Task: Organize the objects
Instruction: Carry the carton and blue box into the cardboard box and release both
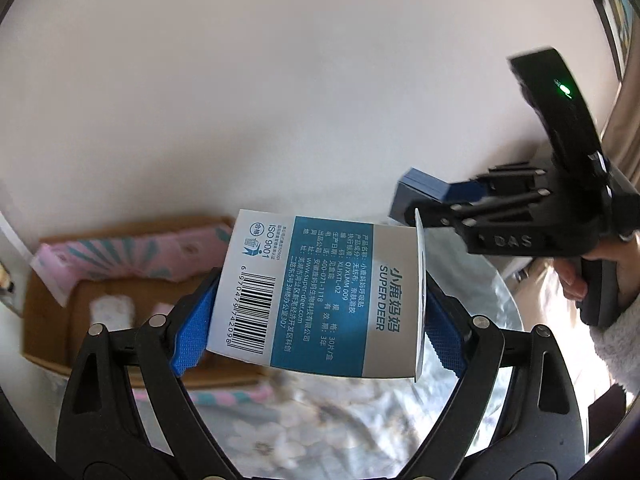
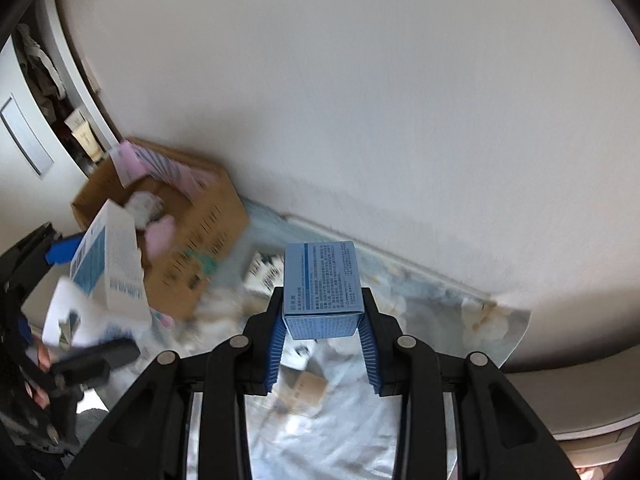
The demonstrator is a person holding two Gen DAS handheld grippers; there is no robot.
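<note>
While both grippers are raised above the table [image 2: 500,320], each holds a box. Left gripper [image 1: 320,312] jaws clamp a white-and-teal box [image 1: 312,288], barcode side facing the camera, tilted. Right gripper [image 2: 324,340] jaws pinch a small blue box [image 2: 322,284], in the air at 3 o'clock in the left view. An open cardboard box [image 2: 200,248] with pink packs inside sits at 9 o'clock against the wall [image 2: 360,100].

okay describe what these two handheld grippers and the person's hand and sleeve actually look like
Both the left gripper and the right gripper are black plastic linkages with silver pivot pins and ribbed blue finger pads. The right one bears raised "DAS" lettering, a pistol handle and a green light. The right hand wears a fuzzy white sleeve.
</note>
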